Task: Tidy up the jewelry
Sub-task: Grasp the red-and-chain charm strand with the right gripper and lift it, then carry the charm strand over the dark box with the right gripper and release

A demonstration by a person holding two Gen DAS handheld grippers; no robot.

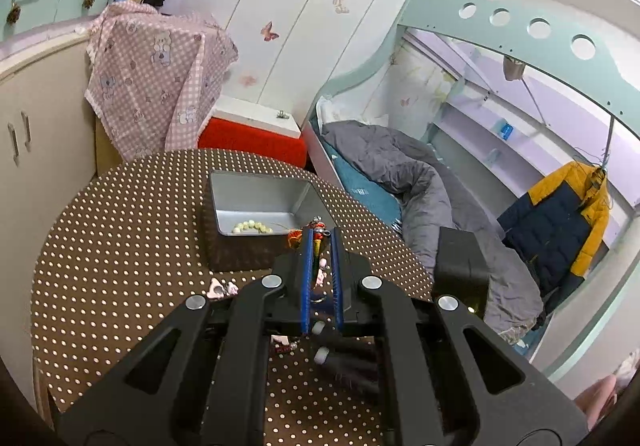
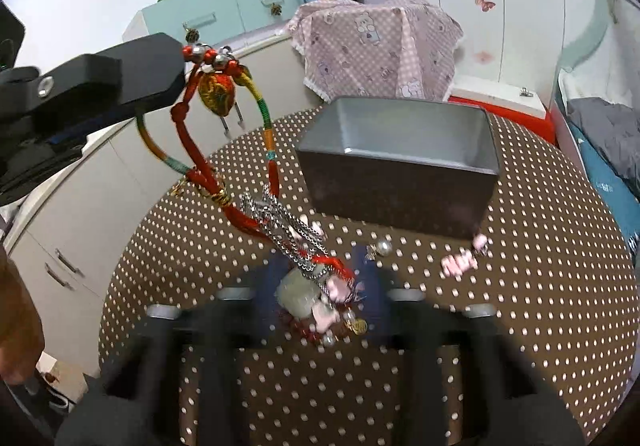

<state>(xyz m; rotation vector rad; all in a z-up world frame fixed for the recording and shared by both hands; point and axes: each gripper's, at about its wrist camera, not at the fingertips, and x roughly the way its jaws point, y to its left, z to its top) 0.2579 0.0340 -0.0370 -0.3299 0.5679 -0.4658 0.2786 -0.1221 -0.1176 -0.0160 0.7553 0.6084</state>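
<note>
my left tongs clamp the red cord bracelet, which hangs long-axis down toward my blurred right tongs, closed in the jewelry tangle; gray box beyond.

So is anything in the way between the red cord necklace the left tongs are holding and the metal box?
No solid obstacle visible. But the red cord necklace, held by the left tongs, trails into a silver chain tangled below, short of the metal box.

Red-and-rainbow corded bracelets dangling above table, tangled with silver chain; cream beads in tin.
</note>
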